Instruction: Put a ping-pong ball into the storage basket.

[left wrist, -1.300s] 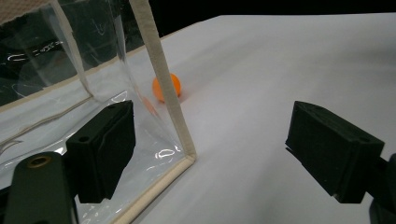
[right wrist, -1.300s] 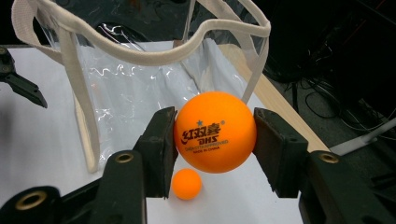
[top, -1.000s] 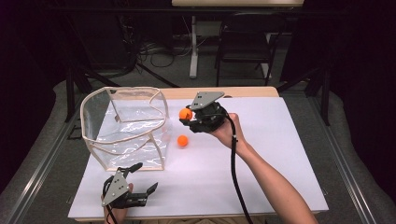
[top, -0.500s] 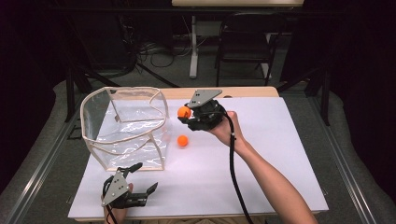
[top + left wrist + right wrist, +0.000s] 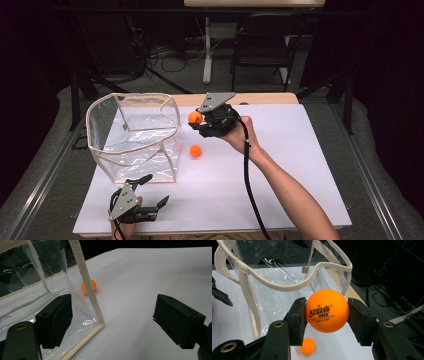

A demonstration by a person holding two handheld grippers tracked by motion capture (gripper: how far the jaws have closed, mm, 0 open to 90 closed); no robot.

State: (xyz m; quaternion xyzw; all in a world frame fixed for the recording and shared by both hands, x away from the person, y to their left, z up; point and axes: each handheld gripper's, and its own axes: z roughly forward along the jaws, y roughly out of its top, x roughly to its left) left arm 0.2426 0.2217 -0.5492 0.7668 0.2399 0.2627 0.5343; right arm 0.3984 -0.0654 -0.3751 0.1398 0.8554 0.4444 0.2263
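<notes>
Since the earlier frames almost nothing has shifted: your right gripper (image 5: 198, 121) has edged only slightly toward the bag, and your left gripper (image 5: 150, 190) sits where it was.

Left to right: the clear bag (image 5: 132, 148) with cream trim stands open at about 9 o'clock from the table's centre. Your left gripper rests at 7 o'clock, near the table's front edge, jaws spread wide with nothing between them — in the left gripper view they straddle the bag's near corner without touching it. The loose ball (image 5: 195, 150) lies on the white table (image 5: 300, 165) just beside the bag's right wall. Your right gripper, at 12 o'clock, is clamped on the held ball (image 5: 327, 310), pads pressing both sides, raised beside the bag's right rim and not yet over the opening.

Risks, as I judge them: release here and the ball drops outside or clips the floppy rim and bounces off. The bag is unsupported — a nudge from the gripper could fold it or tip it.

Count: two orange balls, one bag, two grippers.
</notes>
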